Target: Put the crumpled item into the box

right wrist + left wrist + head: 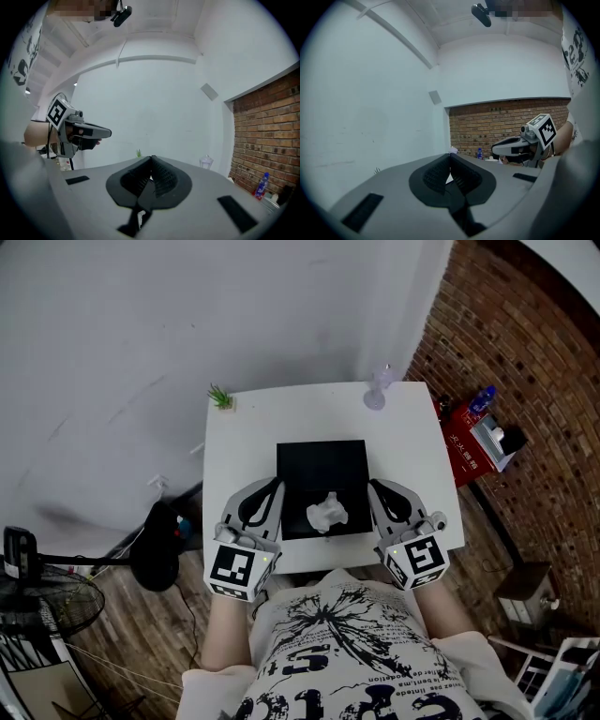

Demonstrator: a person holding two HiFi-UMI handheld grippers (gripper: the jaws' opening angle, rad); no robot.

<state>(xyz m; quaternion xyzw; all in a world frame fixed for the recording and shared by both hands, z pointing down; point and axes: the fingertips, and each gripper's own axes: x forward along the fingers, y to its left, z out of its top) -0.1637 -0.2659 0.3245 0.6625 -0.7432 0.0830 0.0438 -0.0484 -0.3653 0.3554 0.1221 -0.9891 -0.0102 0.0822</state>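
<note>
In the head view a shallow black box (pixel 309 460) lies in the middle of a white table (pixel 244 437). A crumpled white item (pixel 327 512) rests on the box's dark floor near its front edge. My left gripper (pixel 277 483) lies along the box's left side and my right gripper (pixel 372 484) along its right side, both pointing away from me. The crumpled item sits between them, touched by neither. The left gripper (pixel 450 157) in its own view has its jaws together on nothing. The right gripper (pixel 151 160) likewise stands shut and empty.
A small green plant (pixel 221 397) stands at the table's far left corner and a clear glass vessel (pixel 377 393) at the far right. A red stand with a blue bottle (pixel 483 399) sits by the brick wall on the right. A fan (pixel 37 601) is on the floor at left.
</note>
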